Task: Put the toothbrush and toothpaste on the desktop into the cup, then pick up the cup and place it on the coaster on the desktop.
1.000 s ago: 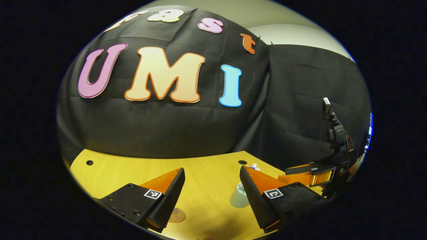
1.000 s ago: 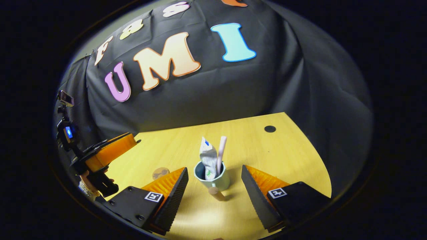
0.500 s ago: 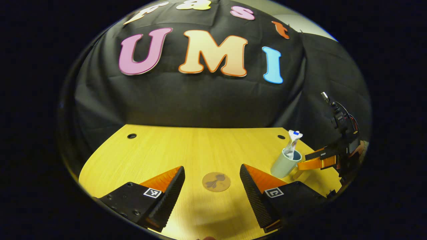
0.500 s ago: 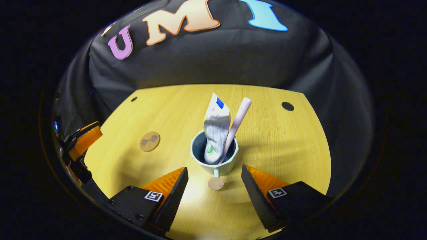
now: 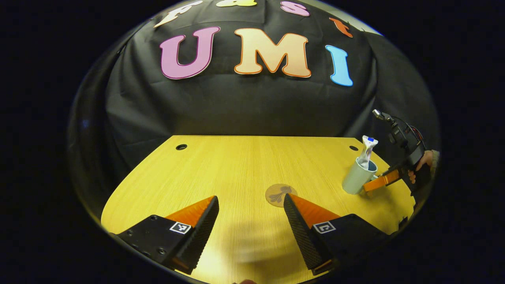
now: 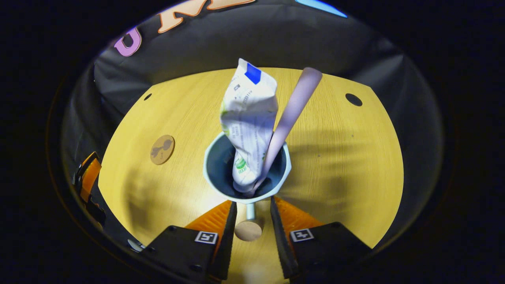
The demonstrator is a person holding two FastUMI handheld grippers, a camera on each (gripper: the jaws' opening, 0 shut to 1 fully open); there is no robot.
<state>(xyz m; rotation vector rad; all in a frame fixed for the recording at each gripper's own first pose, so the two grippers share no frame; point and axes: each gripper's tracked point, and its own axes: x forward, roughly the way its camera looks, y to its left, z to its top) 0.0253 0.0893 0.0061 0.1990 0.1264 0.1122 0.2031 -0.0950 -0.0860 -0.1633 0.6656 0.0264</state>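
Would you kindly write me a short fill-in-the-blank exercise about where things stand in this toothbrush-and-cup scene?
1. The crumpled white toothpaste tube and the pale pink toothbrush both stand inside the light blue ____.
2. The right gripper has its fingers on either side of the cup's round-ended ____.
3. The round brown coaster lies flat on the yellow wooden ____.
4. The left gripper has its jaws ____.

Missing words: cup; handle; desktop; open
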